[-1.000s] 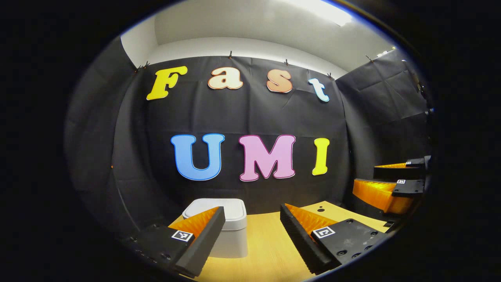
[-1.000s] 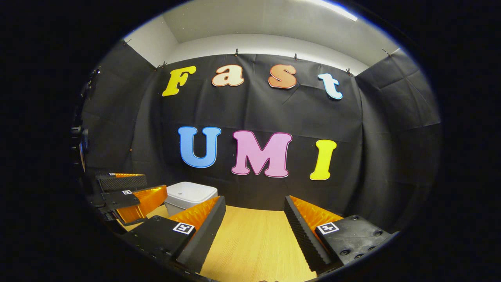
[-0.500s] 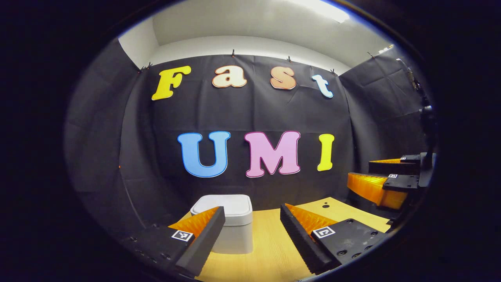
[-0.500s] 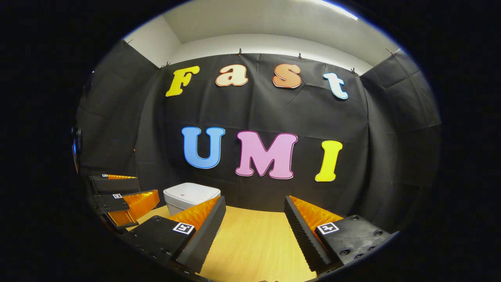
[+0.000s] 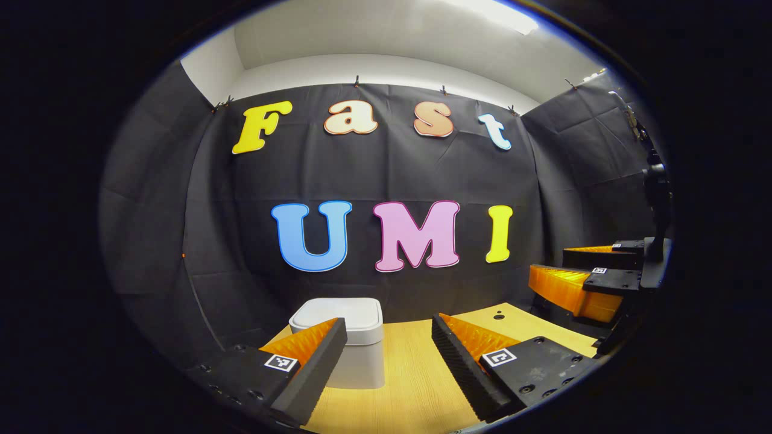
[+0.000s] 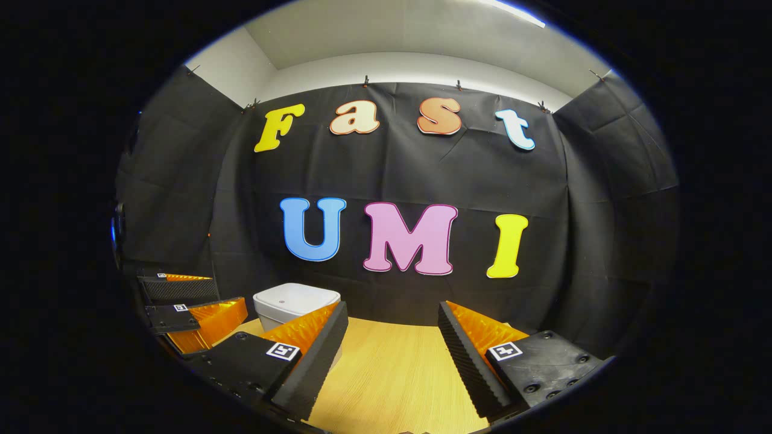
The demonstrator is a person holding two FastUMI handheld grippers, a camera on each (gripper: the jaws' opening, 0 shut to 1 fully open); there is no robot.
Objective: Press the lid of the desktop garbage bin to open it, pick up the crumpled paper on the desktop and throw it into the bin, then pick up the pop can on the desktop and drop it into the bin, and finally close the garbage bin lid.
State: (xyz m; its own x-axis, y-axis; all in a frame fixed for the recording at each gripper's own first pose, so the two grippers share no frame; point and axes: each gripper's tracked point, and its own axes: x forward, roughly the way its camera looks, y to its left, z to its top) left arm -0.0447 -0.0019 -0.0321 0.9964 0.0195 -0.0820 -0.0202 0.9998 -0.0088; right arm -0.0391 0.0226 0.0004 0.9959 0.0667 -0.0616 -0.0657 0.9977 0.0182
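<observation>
The booth is enclosed by a black creased cloth wall point(image 5: 392, 175), hung from small clips along its top edge. Above the cloth are a plain white upper wall point(image 6: 410, 66) and ceiling, with a bright ceiling light strip point(image 5: 488, 12), possibly a fluorescent fixture. A light wood-grain counter point(image 6: 392, 374) meets the cloth.

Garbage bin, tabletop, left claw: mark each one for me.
garbage bin point(image 5: 341, 316): left gripper view, on its shut lid.
tabletop point(image 6: 392, 374): right gripper view, bare wood between the fingers.
left claw point(image 5: 386, 367): left gripper view, midway between its fingertips.
</observation>
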